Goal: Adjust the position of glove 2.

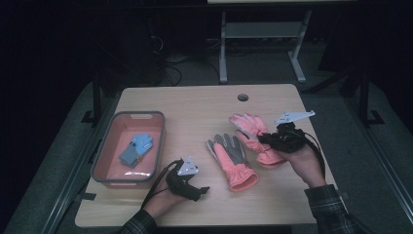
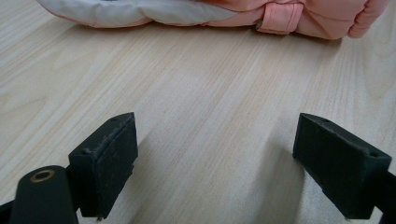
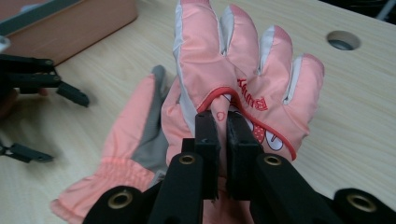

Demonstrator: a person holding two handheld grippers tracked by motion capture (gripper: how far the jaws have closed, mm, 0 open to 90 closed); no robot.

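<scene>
Two pink winter gloves lie on the wooden table (image 1: 195, 107). One glove (image 1: 233, 157) rests with its grey palm up, cuff toward the front. The other glove (image 1: 249, 126) shows its printed back, and a fold of its fabric (image 3: 219, 109) is pinched between the jaws of my right gripper (image 3: 223, 126), which is shut on it; its fingers (image 3: 243, 51) stand up off the table. My left gripper (image 2: 215, 140) rests low over bare wood near the front edge, jaws wide open with nothing between them, pointing at the grey-palmed glove (image 2: 299, 16).
A pink basket with a grey rim (image 1: 104, 156) stands at the table's left and holds a small blue item (image 1: 137, 148). A round cable hole (image 1: 242, 97) sits near the far edge. Table legs and cables lie on the floor beyond.
</scene>
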